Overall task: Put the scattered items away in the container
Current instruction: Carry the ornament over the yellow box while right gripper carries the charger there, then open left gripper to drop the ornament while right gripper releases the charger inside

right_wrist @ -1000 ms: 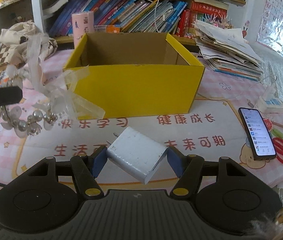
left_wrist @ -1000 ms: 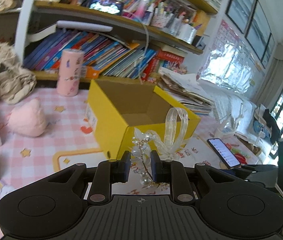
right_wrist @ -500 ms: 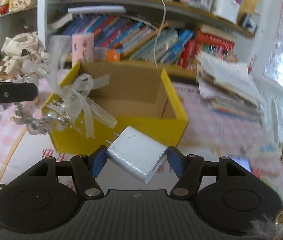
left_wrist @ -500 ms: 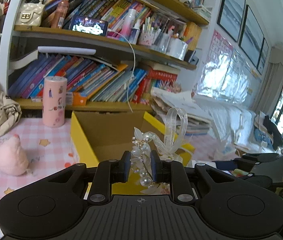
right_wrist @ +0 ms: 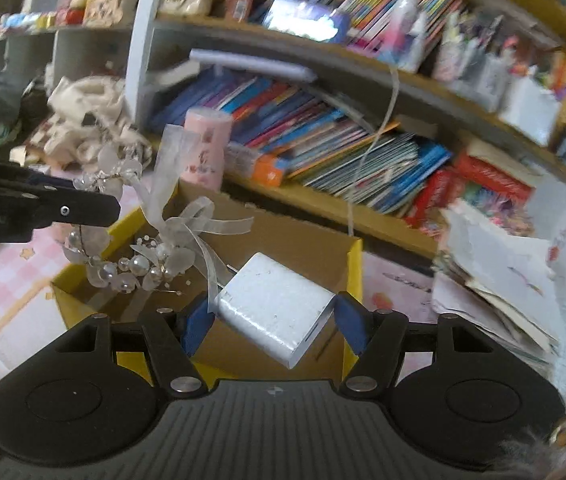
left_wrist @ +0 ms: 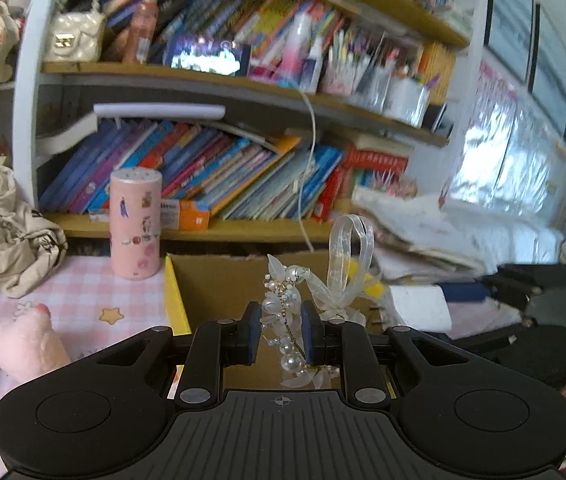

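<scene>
Since both grippers rose from mat to box [right_wrist: 323, 248] at frame centre, left gripper [left_wrist: 281, 332] pinching garland [left_wrist: 287, 320], right gripper [right_wrist: 271, 322] clamping charger [right_wrist: 275, 304]: release next.

I see glossy pearl beads and sheer ribbon on the hairpiece [left_wrist: 287, 320], a smooth white plastic charger [right_wrist: 275, 312] with scuffs, a matt cardboard box [right_wrist: 307, 248], and ribbed matt black plastic on my grippers.

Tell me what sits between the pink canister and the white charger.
In the right wrist view, the yellow box's open cardboard interior lies between the pink canister and the white charger.
</scene>
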Demonstrator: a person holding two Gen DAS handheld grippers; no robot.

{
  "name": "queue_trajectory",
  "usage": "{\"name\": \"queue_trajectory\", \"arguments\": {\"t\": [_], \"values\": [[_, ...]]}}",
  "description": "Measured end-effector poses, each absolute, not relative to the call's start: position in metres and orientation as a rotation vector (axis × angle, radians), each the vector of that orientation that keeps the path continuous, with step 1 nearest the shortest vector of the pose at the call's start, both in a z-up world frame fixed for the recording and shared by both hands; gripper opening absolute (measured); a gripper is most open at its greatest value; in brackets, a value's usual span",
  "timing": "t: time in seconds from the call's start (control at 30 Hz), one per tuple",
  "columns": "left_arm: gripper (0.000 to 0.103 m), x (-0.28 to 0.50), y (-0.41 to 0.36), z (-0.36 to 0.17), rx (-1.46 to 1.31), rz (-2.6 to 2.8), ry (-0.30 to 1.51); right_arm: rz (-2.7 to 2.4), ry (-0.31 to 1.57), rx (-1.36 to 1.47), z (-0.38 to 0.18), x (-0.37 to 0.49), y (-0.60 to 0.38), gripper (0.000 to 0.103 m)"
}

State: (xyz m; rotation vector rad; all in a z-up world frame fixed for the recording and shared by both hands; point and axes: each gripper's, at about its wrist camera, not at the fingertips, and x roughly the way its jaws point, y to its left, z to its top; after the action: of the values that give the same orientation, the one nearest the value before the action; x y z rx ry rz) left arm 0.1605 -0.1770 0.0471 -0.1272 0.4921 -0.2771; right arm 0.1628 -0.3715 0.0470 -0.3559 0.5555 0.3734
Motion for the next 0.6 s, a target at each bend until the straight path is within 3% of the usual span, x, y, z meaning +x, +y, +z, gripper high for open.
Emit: {"name": "queue_trajectory", "arguments": {"t": [0.6], "values": [[0.02,0.239,-0.236,-0.001,0.195,-0.243,0.803,0.754,0.884,-0.555,-0.015,0.276,-0.356,0.064]]}}
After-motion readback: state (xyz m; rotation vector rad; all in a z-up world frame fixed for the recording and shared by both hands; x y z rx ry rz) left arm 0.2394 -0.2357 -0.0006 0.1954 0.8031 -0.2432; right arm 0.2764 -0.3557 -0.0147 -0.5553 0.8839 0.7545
